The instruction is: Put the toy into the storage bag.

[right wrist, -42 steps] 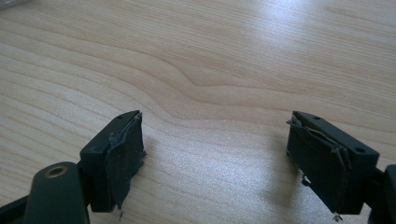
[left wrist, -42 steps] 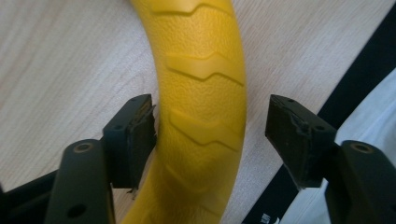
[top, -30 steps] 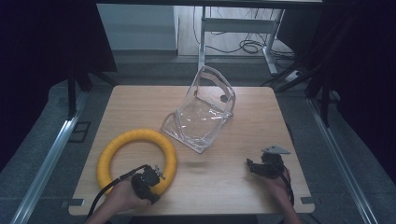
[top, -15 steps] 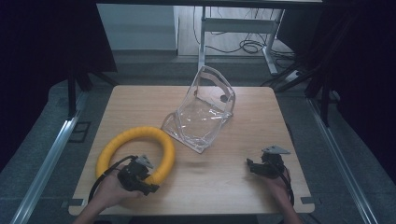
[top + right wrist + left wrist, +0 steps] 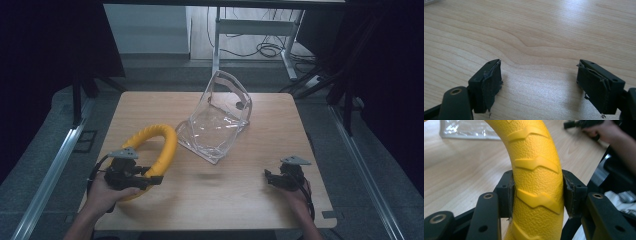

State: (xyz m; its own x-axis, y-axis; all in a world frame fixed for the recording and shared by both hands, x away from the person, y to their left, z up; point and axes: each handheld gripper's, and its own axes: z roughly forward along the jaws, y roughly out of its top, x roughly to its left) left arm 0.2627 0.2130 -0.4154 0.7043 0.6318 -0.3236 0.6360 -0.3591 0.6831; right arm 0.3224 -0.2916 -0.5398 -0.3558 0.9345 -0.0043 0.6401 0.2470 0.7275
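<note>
Yellow and ridged, a ring (image 5: 152, 150) stands tilted up off the wooden table (image 5: 225, 195) at its near left in the high view, one edge raised and the near part held by the left tongs (image 5: 150, 179). A clear plastic bag (image 5: 217, 122) sits propped open near the table's middle, just beside the ring's far side. The right tongs (image 5: 267, 178) rest low at the near right, well apart from both, in the person's right hand (image 5: 295, 192).

From the left gripper view, the left tongs (image 5: 537, 195) are clamped on the ring (image 5: 536, 170), one pad pressed against each side of its textured tube.

From the right gripper view, the right tongs (image 5: 539, 82) are spread wide, with bare table (image 5: 536, 32) between the worn pads (image 5: 490, 82).
</note>
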